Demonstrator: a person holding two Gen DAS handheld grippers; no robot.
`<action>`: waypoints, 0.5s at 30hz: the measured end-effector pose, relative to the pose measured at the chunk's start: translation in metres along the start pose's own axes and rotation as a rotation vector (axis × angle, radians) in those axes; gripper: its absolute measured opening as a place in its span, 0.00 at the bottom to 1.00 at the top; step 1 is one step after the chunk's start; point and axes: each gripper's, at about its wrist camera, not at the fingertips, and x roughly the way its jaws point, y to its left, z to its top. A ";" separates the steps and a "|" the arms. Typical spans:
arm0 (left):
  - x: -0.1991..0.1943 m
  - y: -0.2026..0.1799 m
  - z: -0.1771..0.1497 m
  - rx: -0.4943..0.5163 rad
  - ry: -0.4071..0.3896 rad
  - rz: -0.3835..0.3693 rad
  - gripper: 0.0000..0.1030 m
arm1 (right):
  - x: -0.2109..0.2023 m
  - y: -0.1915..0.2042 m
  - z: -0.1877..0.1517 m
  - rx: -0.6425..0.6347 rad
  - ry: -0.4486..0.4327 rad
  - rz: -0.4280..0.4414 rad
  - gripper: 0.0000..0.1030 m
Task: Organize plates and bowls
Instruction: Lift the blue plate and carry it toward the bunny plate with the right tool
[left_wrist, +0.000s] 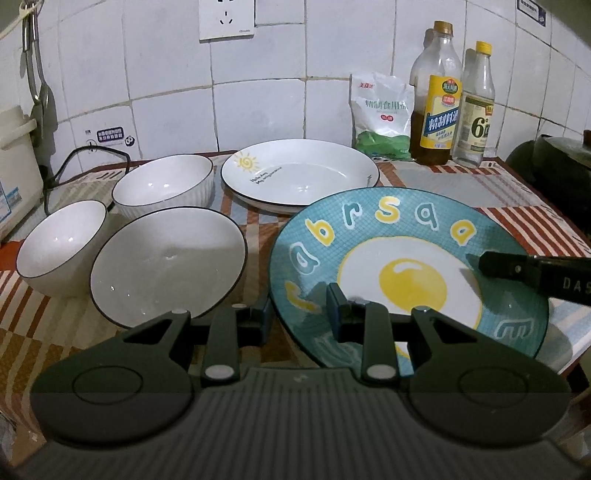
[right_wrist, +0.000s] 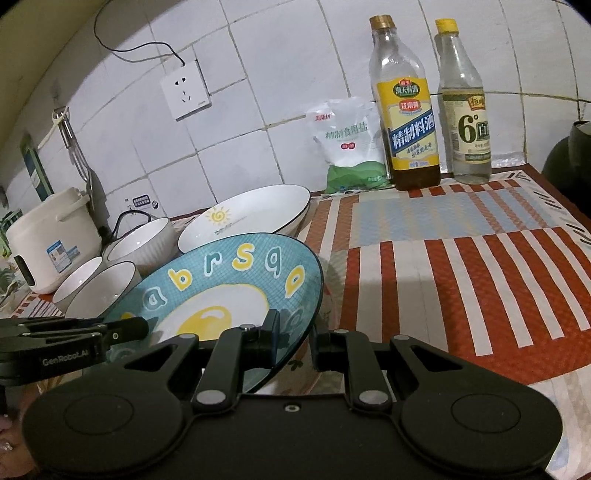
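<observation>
The round teal fried-egg plate (left_wrist: 406, 280) (right_wrist: 229, 291) is viewed closely from its left and right rims; tiled wall (left_wrist: 258, 96) (right_wrist: 277, 122) is faced by both.

Blue egg-print plate (left_wrist: 402, 236) tilted, lifted off the mat beside white sun-print plate (left_wrist: 303, 177) & 3 white bowls (left_wrist: 166, 258).

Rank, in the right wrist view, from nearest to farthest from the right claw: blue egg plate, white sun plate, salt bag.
1. Blue egg plate: rim between the right claw fingers.
2. White sun plate: behind it, left.
3. Salt bag: against the wall.
</observation>
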 end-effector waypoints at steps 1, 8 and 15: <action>0.000 -0.001 -0.001 0.003 -0.003 0.005 0.27 | 0.000 -0.001 -0.001 0.000 0.003 0.005 0.20; 0.000 -0.003 -0.007 -0.024 0.001 0.025 0.27 | 0.001 -0.001 -0.002 -0.021 0.014 0.024 0.20; 0.004 0.000 -0.008 -0.050 0.019 0.022 0.27 | 0.005 0.000 0.006 -0.063 0.042 0.029 0.20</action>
